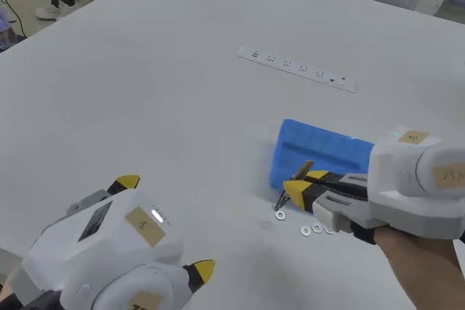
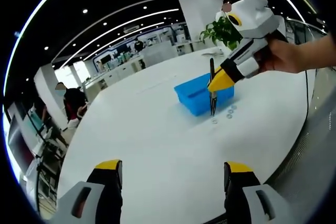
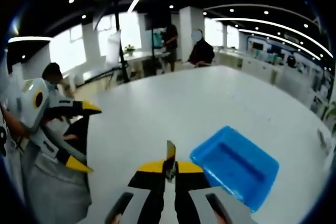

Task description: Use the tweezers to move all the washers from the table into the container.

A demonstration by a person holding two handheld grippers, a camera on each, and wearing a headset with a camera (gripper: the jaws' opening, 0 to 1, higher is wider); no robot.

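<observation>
The small flat metal washers [image 1: 306, 231] lie on the white table [image 1: 182, 107], at 6 o'clock from the blue plastic container [image 1: 323, 152]. My right gripper [image 1: 301, 181] is clamped on the thin dark tweezers [image 1: 285, 197]. My left gripper [image 2: 173, 167] has its jaws wide apart and empty. I would lower the tips slowly and pinch one rim. Whether the tips touch a washer, I cannot tell. The right gripper may cover more washers.

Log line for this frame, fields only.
left gripper: open, empty | right gripper: shut on tweezers | tips: down near washers | washers: on table by container
</observation>
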